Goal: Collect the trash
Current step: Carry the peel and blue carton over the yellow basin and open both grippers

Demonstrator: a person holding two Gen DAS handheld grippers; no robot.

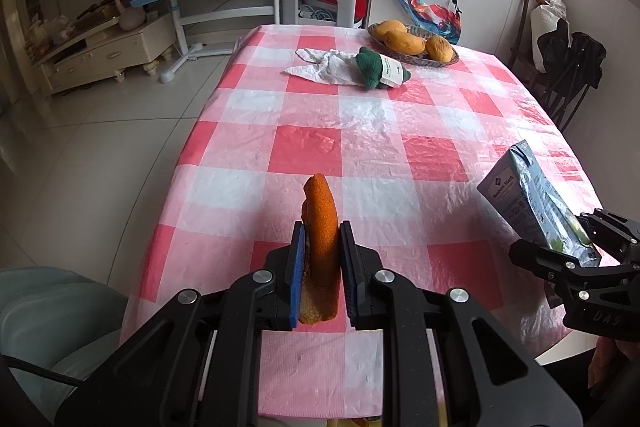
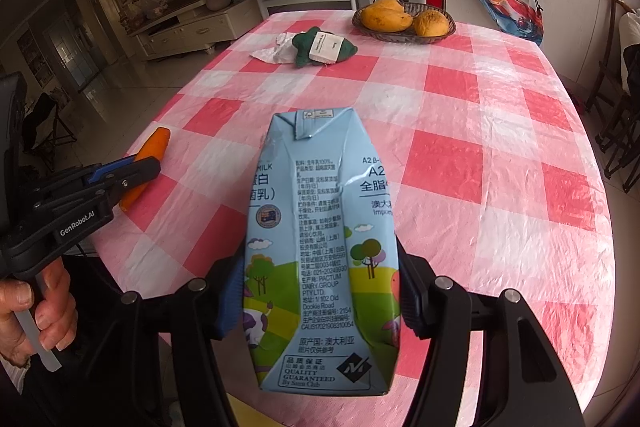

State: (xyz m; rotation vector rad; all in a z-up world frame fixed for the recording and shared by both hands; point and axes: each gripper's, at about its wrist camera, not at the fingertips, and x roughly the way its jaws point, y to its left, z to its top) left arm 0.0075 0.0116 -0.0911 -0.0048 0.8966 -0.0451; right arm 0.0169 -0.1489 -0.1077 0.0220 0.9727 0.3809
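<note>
Left gripper (image 1: pixel 322 267) is clamped on an orange peel (image 1: pixel 322 227), held above the table's (image 1: pixel 360 131) near edge. Right gripper (image 2: pixel 320 291) grips a blue milk carton (image 2: pixel 320 247) over the checked cloth.

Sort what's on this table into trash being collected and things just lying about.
Trash:
- curved orange peel strip, clamped in left gripper
- dented light-blue milk carton, clamped in right gripper
- crumpled white tissue

Lying about:
- woven basket of yellow mangoes
- green plush toy
</note>
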